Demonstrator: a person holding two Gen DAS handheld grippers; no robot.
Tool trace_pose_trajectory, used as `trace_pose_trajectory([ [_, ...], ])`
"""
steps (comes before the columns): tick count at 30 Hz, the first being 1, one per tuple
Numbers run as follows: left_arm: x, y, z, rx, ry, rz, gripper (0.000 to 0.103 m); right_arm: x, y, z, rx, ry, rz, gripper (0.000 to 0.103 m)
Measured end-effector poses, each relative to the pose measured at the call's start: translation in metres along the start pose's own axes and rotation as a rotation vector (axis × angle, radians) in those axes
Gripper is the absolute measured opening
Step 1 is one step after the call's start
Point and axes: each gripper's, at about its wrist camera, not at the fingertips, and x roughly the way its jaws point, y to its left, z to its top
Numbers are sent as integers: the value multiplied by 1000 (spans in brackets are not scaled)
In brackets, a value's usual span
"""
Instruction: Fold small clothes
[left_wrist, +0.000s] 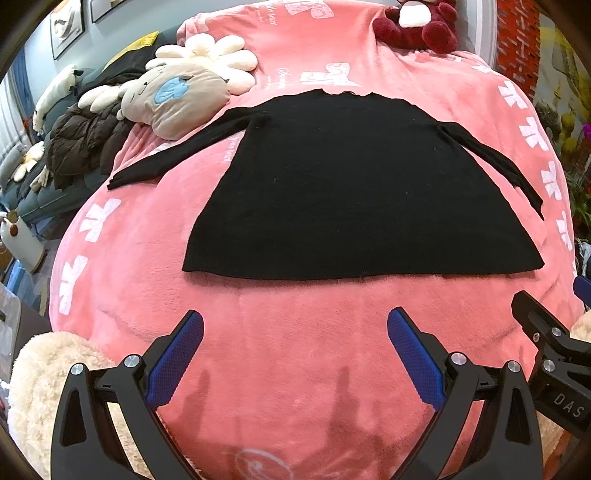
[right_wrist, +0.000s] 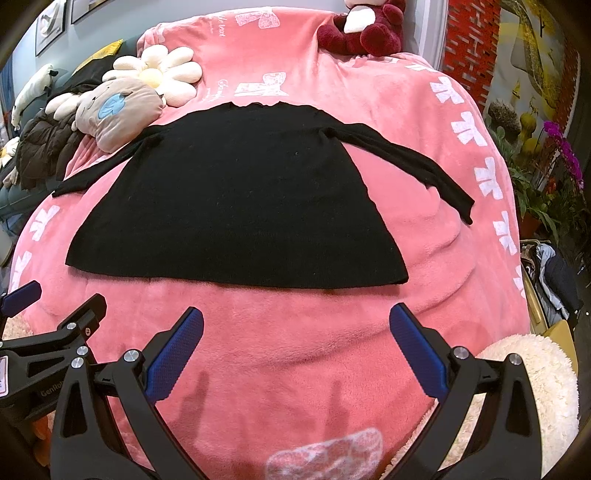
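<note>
A black long-sleeved garment (left_wrist: 351, 192) lies spread flat on a pink fleece blanket (left_wrist: 295, 350), hem towards me, both sleeves stretched outward. The right wrist view shows the same garment (right_wrist: 236, 206) with its right sleeve (right_wrist: 424, 170) angled down. My left gripper (left_wrist: 295, 325) hovers open just short of the hem, nothing between its blue pads. My right gripper (right_wrist: 295, 325) is likewise open and empty, near the hem's right half. Each gripper shows at the edge of the other's view: the right gripper (left_wrist: 546, 332), the left gripper (right_wrist: 55, 317).
Plush pillows (left_wrist: 184, 96) and a dark puffer jacket (left_wrist: 85, 140) crowd the blanket's far left. A maroon stuffed toy (left_wrist: 417, 26) sits at the far end. Fluffy cream cushions (right_wrist: 535, 387) flank the near corners. Plants (right_wrist: 546, 158) stand to the right.
</note>
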Motion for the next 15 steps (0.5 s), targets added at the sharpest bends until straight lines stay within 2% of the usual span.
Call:
trace_pose_trajectory([
  [15, 0, 0, 0, 1, 2, -11, 97, 1, -1, -3, 3, 6, -3, 98],
])
